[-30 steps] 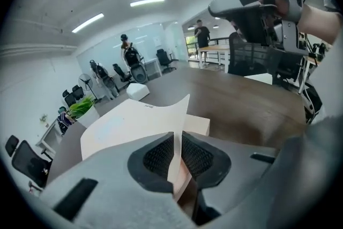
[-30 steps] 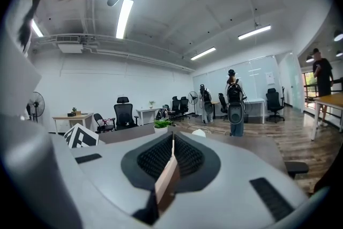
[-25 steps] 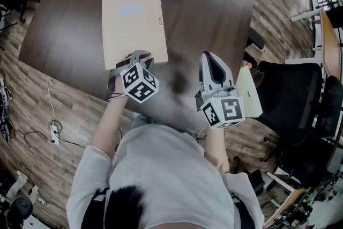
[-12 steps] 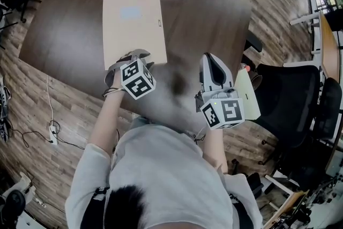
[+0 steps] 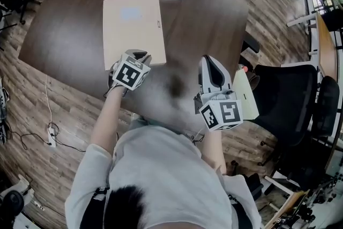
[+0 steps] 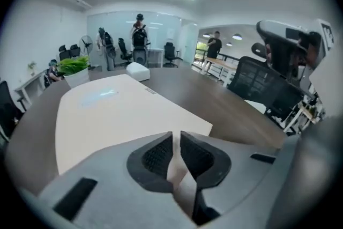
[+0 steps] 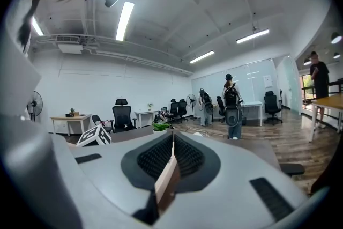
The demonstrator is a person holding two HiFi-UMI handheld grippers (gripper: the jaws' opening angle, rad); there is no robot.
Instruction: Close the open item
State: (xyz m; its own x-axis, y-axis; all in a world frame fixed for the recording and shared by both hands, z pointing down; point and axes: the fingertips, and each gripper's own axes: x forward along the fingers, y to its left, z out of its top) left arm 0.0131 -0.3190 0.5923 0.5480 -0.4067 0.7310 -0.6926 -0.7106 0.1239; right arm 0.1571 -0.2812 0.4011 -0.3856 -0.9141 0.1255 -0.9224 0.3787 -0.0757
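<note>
Since the folder [image 5: 132, 24] already lies flat and shut on the table [image 5: 209, 13], the closing step looks all but done. At the folder's near edge the left gripper [image 5: 137, 54] has its jaws a narrow slit apart; they have just been closing, with nothing pinched between them. Off to the side, the right gripper [image 5: 211, 63] is closed and empty. The likely next move is to lift the left gripper clear

Left claw [image 6: 177, 142] just closing, narrow gap, seemingly empty; right claw [image 7: 172, 141] pressed together.
</note>
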